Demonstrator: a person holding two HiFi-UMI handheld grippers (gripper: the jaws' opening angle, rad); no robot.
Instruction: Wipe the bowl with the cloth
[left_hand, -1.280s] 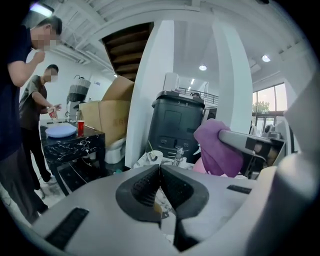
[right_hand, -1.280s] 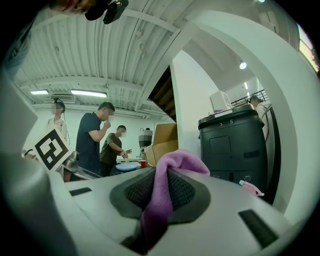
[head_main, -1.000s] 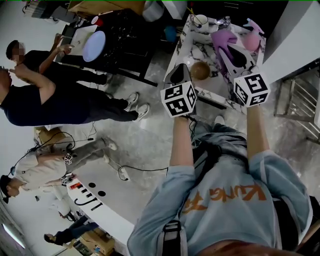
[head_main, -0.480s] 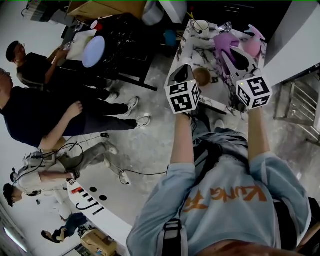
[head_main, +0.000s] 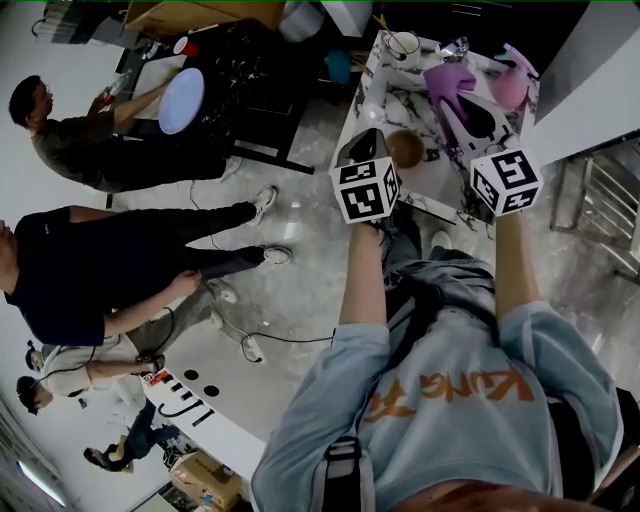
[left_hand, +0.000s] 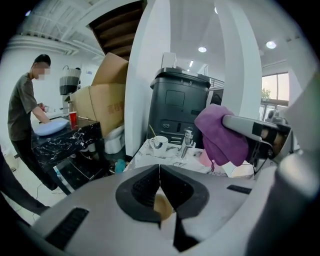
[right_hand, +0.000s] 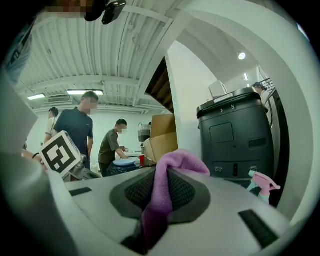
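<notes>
Left gripper (left_hand: 159, 172): jaws pressed together, nothing between them
Right gripper (right_hand: 167, 175): clamped on purple cloth (right_hand: 172, 162)
Bowl (head_main: 405, 148): brown, on marble table (head_main: 372, 85), near left gripper

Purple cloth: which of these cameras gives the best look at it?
The left gripper view. There the whole purple cloth hangs in the open, seen from the side. The right gripper view shows only a fold of it, pinched between the jaws of the right gripper. The head view shows it small and far off.
</notes>
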